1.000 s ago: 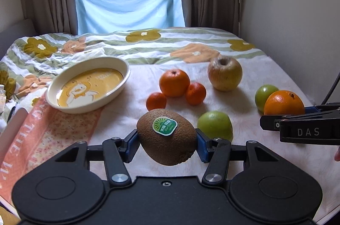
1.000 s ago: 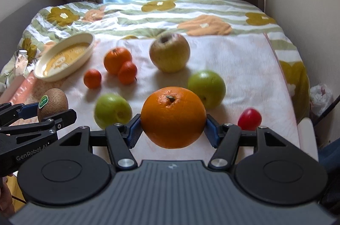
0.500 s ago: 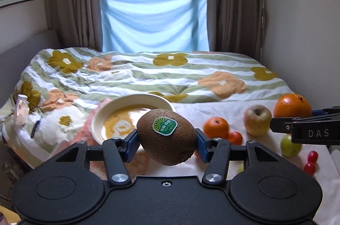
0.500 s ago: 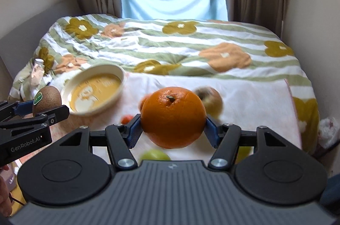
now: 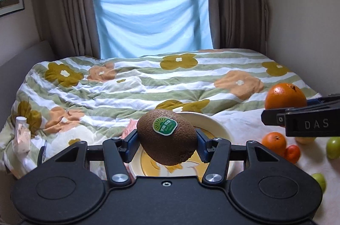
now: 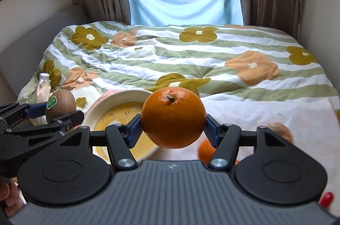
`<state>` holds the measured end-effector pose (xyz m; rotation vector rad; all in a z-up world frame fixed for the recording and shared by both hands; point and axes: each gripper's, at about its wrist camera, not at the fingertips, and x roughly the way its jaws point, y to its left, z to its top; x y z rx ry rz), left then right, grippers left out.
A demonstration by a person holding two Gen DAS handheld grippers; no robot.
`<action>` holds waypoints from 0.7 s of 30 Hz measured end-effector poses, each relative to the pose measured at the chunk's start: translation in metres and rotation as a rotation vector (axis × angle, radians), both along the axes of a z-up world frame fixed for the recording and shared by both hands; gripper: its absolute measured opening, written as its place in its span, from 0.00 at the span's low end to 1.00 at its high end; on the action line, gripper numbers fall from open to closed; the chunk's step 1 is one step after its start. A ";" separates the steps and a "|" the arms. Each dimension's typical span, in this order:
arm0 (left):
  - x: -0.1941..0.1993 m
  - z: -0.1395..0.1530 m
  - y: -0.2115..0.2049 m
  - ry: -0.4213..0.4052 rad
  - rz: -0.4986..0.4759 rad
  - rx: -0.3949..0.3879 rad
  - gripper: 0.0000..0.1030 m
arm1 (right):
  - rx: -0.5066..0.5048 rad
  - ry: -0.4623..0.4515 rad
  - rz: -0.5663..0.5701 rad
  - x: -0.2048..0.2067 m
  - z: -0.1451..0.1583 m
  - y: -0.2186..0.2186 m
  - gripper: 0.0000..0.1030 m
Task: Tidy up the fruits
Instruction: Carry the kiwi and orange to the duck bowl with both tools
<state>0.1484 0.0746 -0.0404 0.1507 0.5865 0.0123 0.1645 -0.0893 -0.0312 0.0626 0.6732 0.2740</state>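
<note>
Bowl interior bare; loose fruit crowds bedcover right of bowl; bottle stands left.

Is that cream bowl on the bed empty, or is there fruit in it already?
Seemingly empty: the bowl shows only its yellow printed bottom, though part is hidden. The kiwi and big orange are gripped above it, not inside.

Both wrist views windowward — shared bowl
</note>
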 end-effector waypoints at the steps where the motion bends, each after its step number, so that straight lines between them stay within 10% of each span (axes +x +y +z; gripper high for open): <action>1: 0.006 -0.003 0.005 0.004 -0.015 0.007 0.57 | 0.000 0.001 -0.005 0.008 -0.003 0.007 0.74; 21: 0.105 -0.083 0.039 0.147 -0.260 0.058 0.57 | -0.043 0.071 -0.103 0.085 -0.059 0.057 0.74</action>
